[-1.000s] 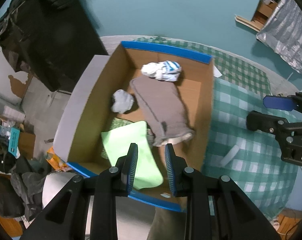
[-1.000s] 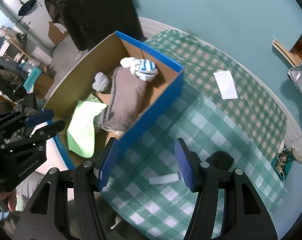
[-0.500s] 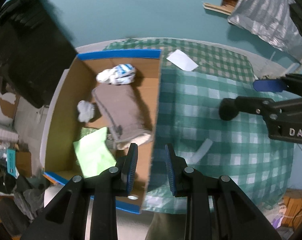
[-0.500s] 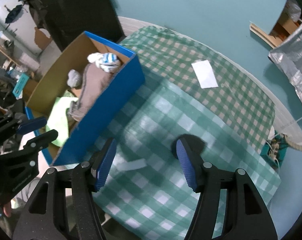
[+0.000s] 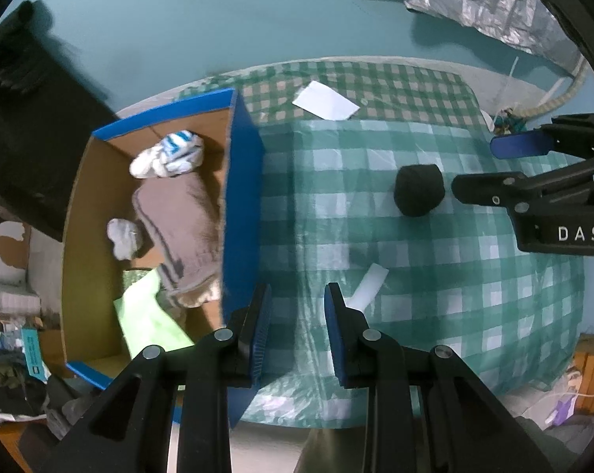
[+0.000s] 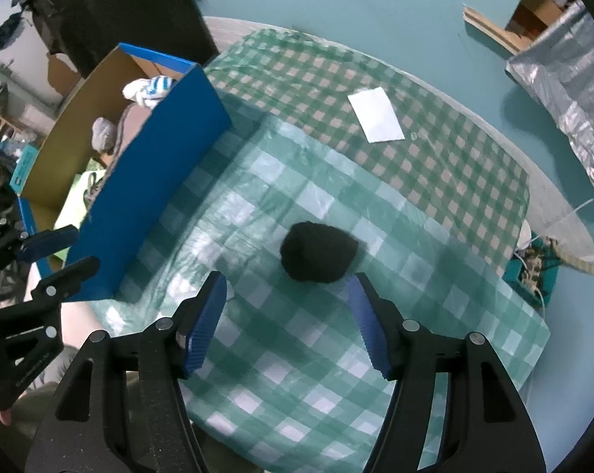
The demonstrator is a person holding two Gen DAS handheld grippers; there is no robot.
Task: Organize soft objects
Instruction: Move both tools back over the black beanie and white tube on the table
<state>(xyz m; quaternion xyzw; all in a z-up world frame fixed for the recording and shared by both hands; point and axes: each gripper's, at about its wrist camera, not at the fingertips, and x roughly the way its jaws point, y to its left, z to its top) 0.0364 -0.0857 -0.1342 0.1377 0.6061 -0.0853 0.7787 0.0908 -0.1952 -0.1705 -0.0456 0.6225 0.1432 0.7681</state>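
Observation:
A black soft ball (image 6: 316, 254) lies on the green checked tablecloth (image 6: 435, 181); it also shows in the left wrist view (image 5: 418, 190). My right gripper (image 6: 291, 313) is open and empty, hovering just short of the ball. My left gripper (image 5: 297, 331) is open a little and empty, above the table by the blue cardboard box (image 5: 240, 205). In the box lie a grey folded cloth (image 5: 179, 224), a white-and-blue striped sock bundle (image 5: 167, 153), a grey sock ball (image 5: 121, 232) and a light green cloth (image 5: 147, 323).
A white paper (image 6: 375, 115) lies at the table's far side, and a white strip (image 5: 370, 282) near my left gripper. A silver cover (image 6: 565, 75) and a teal box with cables (image 6: 533, 264) stand off the table to the right.
Both grippers have swung right, away from the box and over the tablecloth. The black ball has come into view in front of my right gripper.

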